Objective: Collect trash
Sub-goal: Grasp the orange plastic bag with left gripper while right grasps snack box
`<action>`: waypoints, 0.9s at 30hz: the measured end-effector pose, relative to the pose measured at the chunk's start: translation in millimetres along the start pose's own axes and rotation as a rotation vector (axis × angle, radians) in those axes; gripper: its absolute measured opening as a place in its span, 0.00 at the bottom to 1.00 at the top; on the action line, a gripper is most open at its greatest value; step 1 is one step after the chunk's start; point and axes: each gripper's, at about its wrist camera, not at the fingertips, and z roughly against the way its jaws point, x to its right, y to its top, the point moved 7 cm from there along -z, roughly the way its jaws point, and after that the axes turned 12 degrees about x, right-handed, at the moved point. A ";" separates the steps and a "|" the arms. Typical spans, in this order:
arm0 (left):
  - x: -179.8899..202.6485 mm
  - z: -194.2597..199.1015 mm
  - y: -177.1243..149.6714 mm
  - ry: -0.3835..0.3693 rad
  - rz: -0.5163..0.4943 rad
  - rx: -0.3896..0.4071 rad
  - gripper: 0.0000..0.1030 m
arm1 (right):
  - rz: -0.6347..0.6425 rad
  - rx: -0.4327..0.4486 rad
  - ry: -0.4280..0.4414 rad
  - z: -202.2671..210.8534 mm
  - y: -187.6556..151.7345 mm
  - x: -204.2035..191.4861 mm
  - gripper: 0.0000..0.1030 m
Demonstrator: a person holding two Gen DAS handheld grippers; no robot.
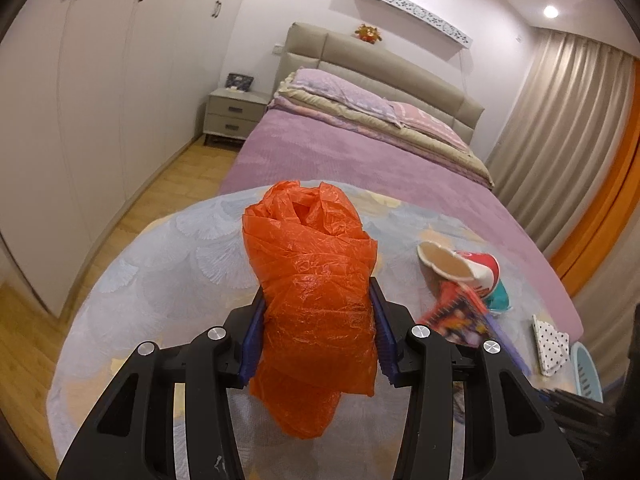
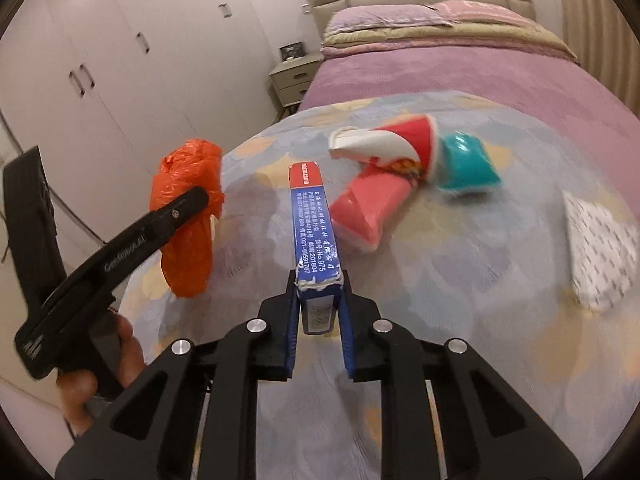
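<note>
My left gripper [image 1: 316,292] is shut on a crumpled orange plastic bag [image 1: 312,272] and holds it above the round table; the bag also shows at the left of the right wrist view [image 2: 186,216]. My right gripper [image 2: 318,280] is shut on a narrow blue and red card box [image 2: 314,224], held above the table; the box shows blurred in the left wrist view [image 1: 460,316]. A crushed red and white paper cup [image 2: 384,152], a pink packet [image 2: 368,208] and a teal packet [image 2: 468,164] lie on the table beyond it.
The round table [image 2: 440,320] has a pale blue patterned cloth. A white dotted packet [image 2: 600,248] lies at its right. A purple bed [image 1: 360,152] stands behind, a nightstand [image 1: 234,114] and white wardrobes [image 1: 80,100] to the left. A light blue basket [image 1: 588,372] sits low right.
</note>
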 end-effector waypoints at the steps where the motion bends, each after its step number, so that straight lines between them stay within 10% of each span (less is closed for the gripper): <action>1: 2.3 1.4 0.8 -0.012 -0.002 0.006 0.43 | -0.018 0.001 -0.008 7.2 -2.0 5.4 0.15; 16: 13.2 -0.1 -2.3 -0.065 -0.024 0.004 0.43 | -0.112 0.010 -0.098 59.1 -35.3 51.2 0.16; 21: 12.2 -0.9 -1.5 -0.069 -0.028 0.004 0.43 | -0.083 0.040 -0.204 64.9 -34.3 65.1 0.58; 27: 12.6 -2.4 -0.1 -0.073 -0.033 0.007 0.43 | 0.025 0.051 -0.231 62.0 -25.8 60.0 0.60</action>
